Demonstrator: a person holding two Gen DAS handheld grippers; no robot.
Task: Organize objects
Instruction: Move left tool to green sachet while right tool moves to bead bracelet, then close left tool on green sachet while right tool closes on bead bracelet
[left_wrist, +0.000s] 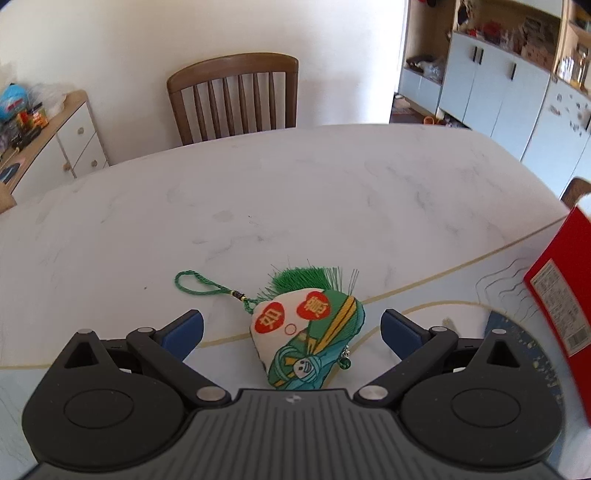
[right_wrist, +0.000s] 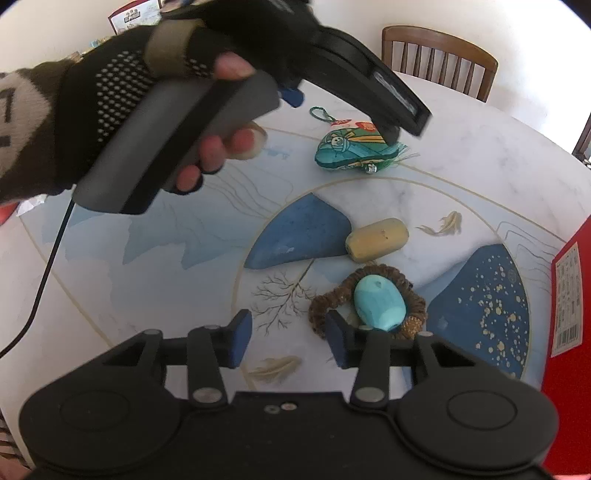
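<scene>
A green and white fabric sachet charm (left_wrist: 306, 339) with red hearts, a green tassel and a green cord loop lies on the marble table (left_wrist: 258, 206). My left gripper (left_wrist: 291, 328) is open, its blue pads on either side of the charm, not touching it. In the right wrist view the charm (right_wrist: 351, 147) lies far off, under the left gripper held by a gloved hand (right_wrist: 122, 96). My right gripper (right_wrist: 288, 339) is open and empty, just left of a turquoise stone (right_wrist: 380, 302) resting inside a brown braided ring (right_wrist: 325, 306). A tan cylinder (right_wrist: 376, 240) lies beyond it.
A red box (right_wrist: 569, 302) stands at the right edge, also in the left wrist view (left_wrist: 561, 295). A wooden chair (left_wrist: 236, 96) stands behind the table. A black cable (right_wrist: 40, 288) hangs at the left. Cabinets (left_wrist: 498, 81) stand at the back right.
</scene>
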